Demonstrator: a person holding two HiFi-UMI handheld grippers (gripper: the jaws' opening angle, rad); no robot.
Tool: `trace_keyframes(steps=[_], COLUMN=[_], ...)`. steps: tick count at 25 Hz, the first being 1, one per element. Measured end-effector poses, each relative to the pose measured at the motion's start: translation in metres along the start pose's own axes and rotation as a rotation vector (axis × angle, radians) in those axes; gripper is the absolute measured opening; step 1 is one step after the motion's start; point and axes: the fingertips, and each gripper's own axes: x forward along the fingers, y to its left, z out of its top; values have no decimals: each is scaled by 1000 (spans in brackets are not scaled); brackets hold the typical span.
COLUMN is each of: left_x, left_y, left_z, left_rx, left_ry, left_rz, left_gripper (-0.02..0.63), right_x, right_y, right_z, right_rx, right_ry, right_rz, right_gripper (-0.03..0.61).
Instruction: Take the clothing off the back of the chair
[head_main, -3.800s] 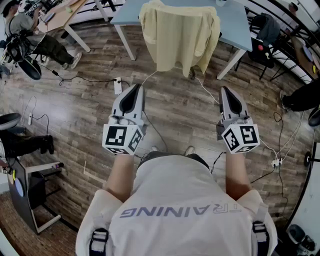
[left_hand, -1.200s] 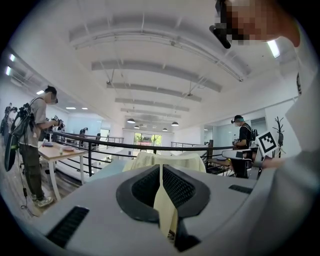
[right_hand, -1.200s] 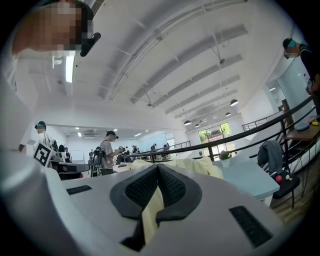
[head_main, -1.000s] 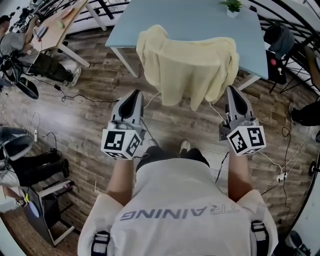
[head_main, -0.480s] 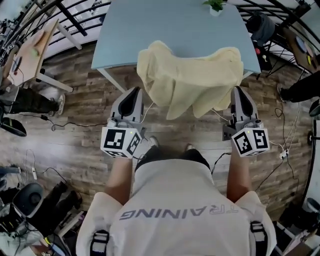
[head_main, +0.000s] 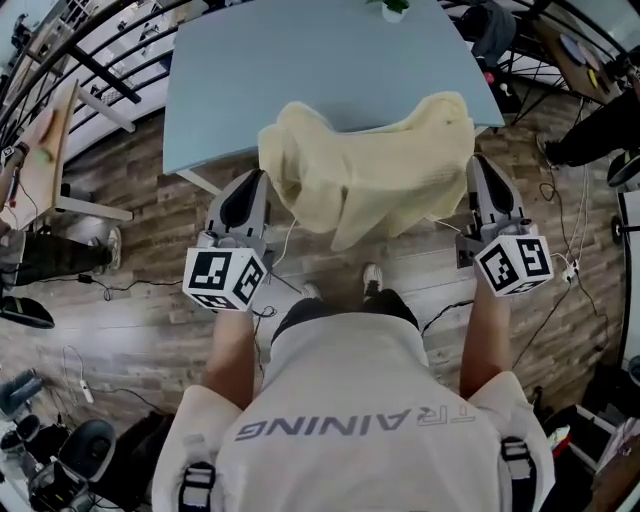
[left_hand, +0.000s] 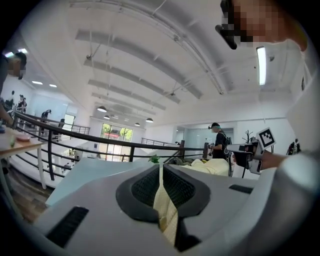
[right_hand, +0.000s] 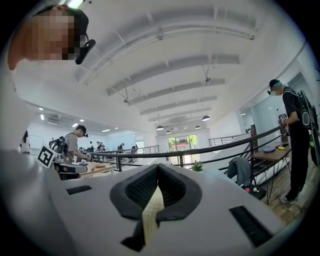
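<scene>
Clothing first: we count one pale yellow garment (head_main: 370, 165). It hangs stretched between our two grippers, sagging in the middle and bunched into a hump near the left one. Closest to us, the left gripper (head_main: 250, 185) has its jaws pressed together on a thin fold of the yellow cloth, which runs down between the pads in the left gripper view. The right gripper (head_main: 482, 170) pinches another fold the same way. That makes two grippers and two holds, one at each upper end.

We judge the garment light and thoroughly soft: it drapes, creases and will swing, and it cannot break. A thin pinch should carry it, though a single layer could slide out under a hard tug. Holds near the shoulders, well apart, suit it best, so that it hangs spread and clear of the floor (head_main: 130, 300).

Beyond the cloth stands one blue table (head_main: 300, 70), its near edge just behind the garment, with one small potted plant (head_main: 393, 8) at its far side. We cannot make out a chair beneath the cloth.
</scene>
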Motion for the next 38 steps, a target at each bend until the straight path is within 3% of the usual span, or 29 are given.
trace_keyframes(steps=[6, 10, 15, 18, 22, 26, 32, 34, 35, 38], left_x=[45, 83, 130, 152, 165, 175, 188, 188, 187, 183], left_y=[25, 39, 53, 57, 55, 43, 35, 27, 23, 19], left_z=[0, -3, -9, -14, -34, -48, -72, -79, -81, -77], left_rx=[-35, -76, -157, -224, -192, -190, -328, -352, -354, -268], left_ry=[82, 159, 275, 359, 525, 611, 719, 782, 806, 821], left_rz=[28, 2, -95, -181, -264, -359, -471, -517, -541, -553], left_gripper=[53, 198, 252, 292, 318, 327, 328, 328, 302, 88], right_x=[45, 79, 111, 124, 133, 141, 142, 139, 137, 135], right_y=[-62, -89, -113, -118, -128, -131, -130, -128, -126, -116], right_z=[3, -11, -31, -51, -77, -101, -126, -128, -127, -116], right_rx=[-45, -90, -97, -114, -104, -66, -5, 28, 36, 18], right_ry=[113, 228, 366, 490, 645, 777, 891, 914, 916, 884], right_rz=[35, 77, 183, 288, 394, 476, 562, 601, 616, 643], right_gripper=[34, 104, 216, 276, 307, 308, 304, 268, 235, 80])
